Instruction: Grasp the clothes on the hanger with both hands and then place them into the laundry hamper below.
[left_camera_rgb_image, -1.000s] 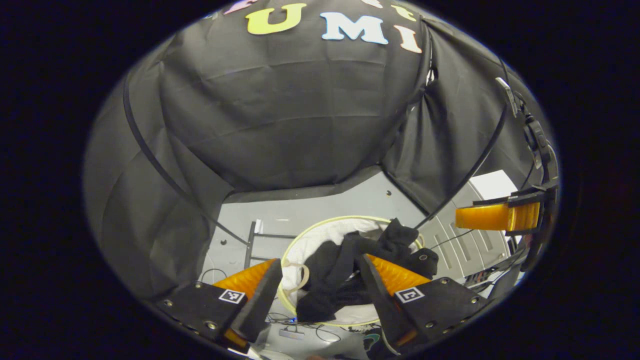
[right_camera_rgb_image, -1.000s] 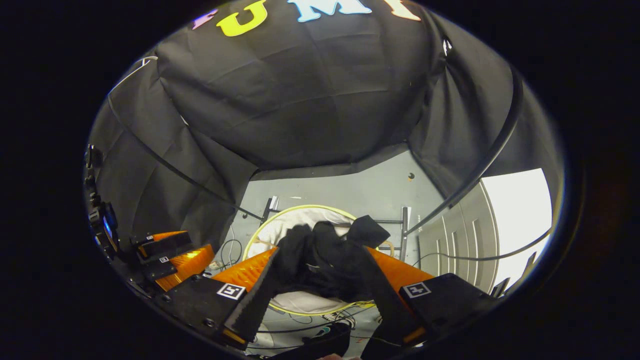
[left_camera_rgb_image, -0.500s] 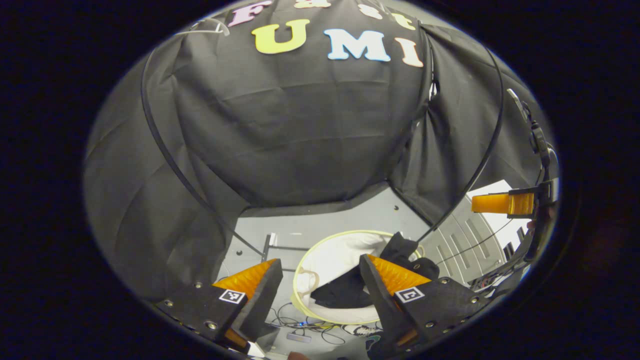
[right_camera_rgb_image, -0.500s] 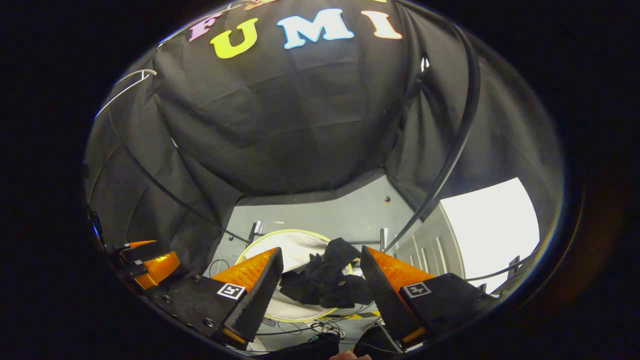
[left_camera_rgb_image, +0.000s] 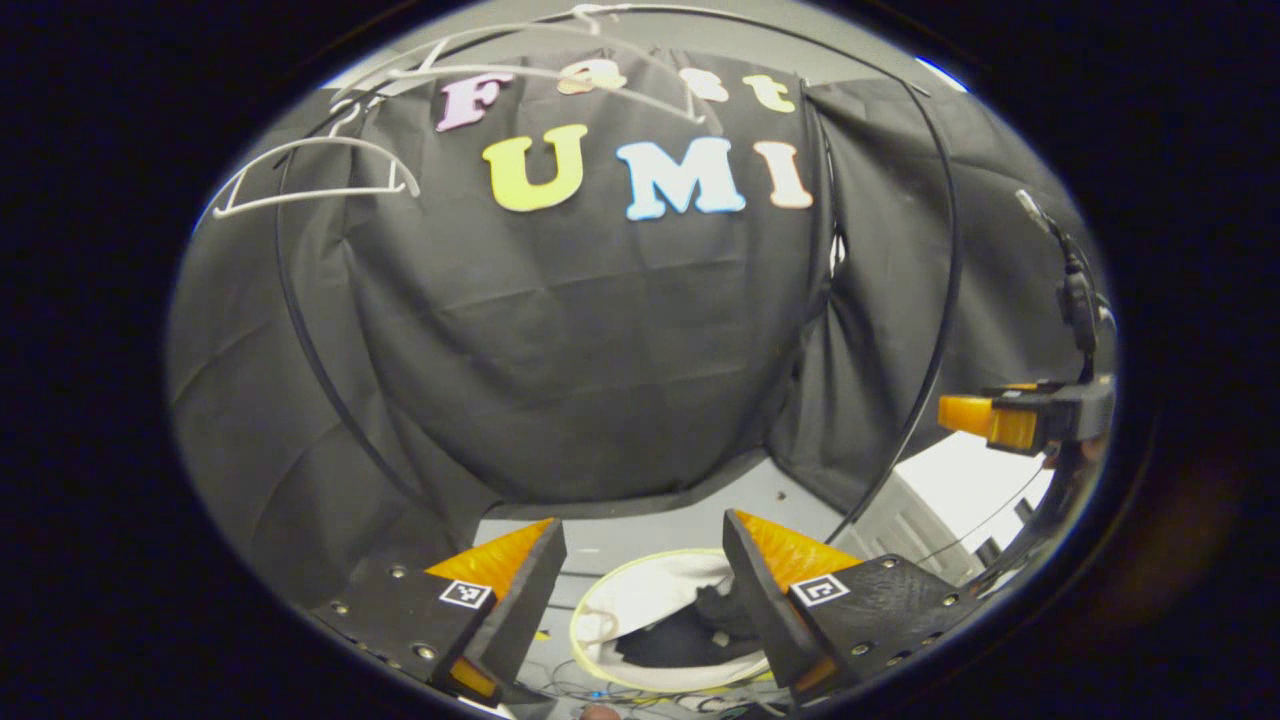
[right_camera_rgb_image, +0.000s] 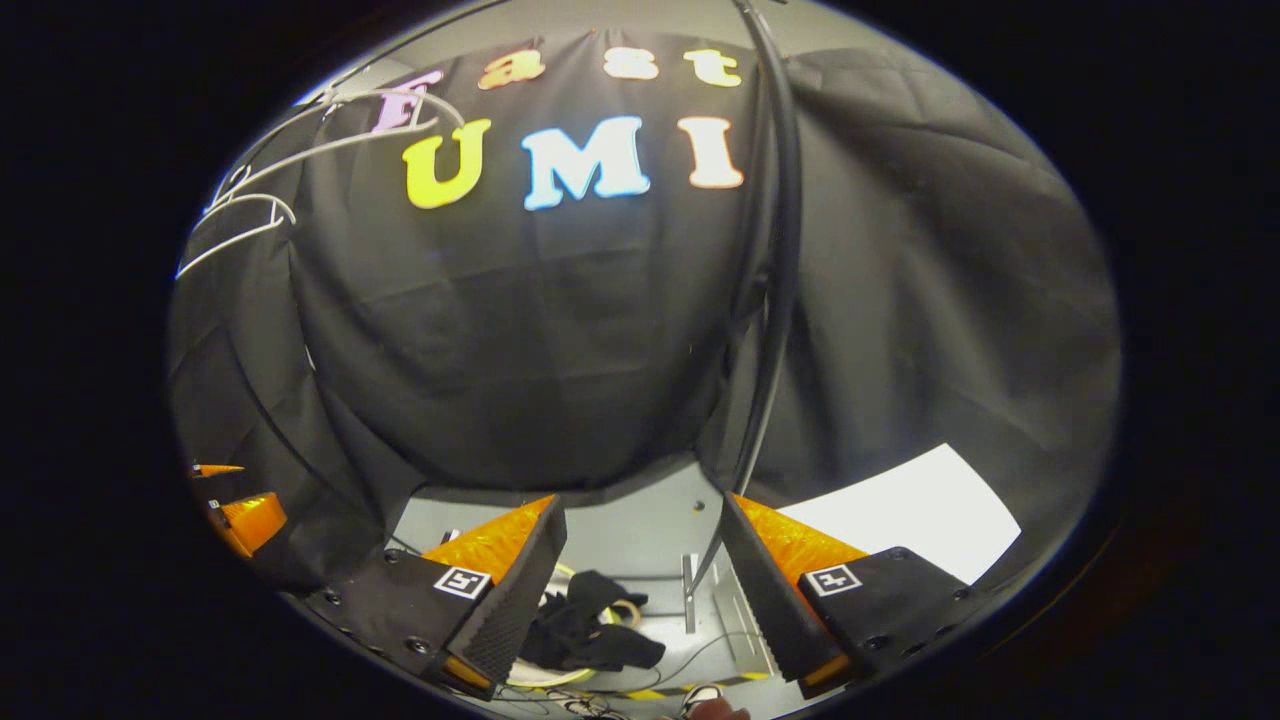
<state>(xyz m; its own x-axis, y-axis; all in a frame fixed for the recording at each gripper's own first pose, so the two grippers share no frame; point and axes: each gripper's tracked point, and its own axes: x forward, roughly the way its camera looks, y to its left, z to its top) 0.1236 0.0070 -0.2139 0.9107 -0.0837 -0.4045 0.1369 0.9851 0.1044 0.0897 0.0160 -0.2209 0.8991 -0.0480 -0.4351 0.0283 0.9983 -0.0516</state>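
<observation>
The black clothes (left_camera_rgb_image: 690, 632) lie in the white laundry hamper (left_camera_rgb_image: 640, 600) on the floor, partly draped over its rim (right_camera_rgb_image: 590, 625). My left gripper (left_camera_rgb_image: 640, 600) is open, high above the hamper, nothing between its fingers. My right gripper (right_camera_rgb_image: 640, 590) is open too, also raised and empty. The right gripper's orange fingers (left_camera_rgb_image: 990, 418) show at the right edge of the left gripper view. The left gripper's orange fingers (right_camera_rgb_image: 245, 520) show at the left edge of the right gripper view. Bare white hangers (left_camera_rgb_image: 310, 180) hang at the upper left (right_camera_rgb_image: 250, 215).
Black cloth walls stand close ahead and to both sides. A black pole (right_camera_rgb_image: 775, 300) runs down the right of the booth. Cables (left_camera_rgb_image: 600, 690) lie on the grey floor near the hamper. A metal rack foot (right_camera_rgb_image: 690, 590) stands beside the hamper.
Both grippers have let go of the black clothes, which dropped into the hamper. Both have risen and tilted up, so the hangers came into view and the hamper sank low.
</observation>
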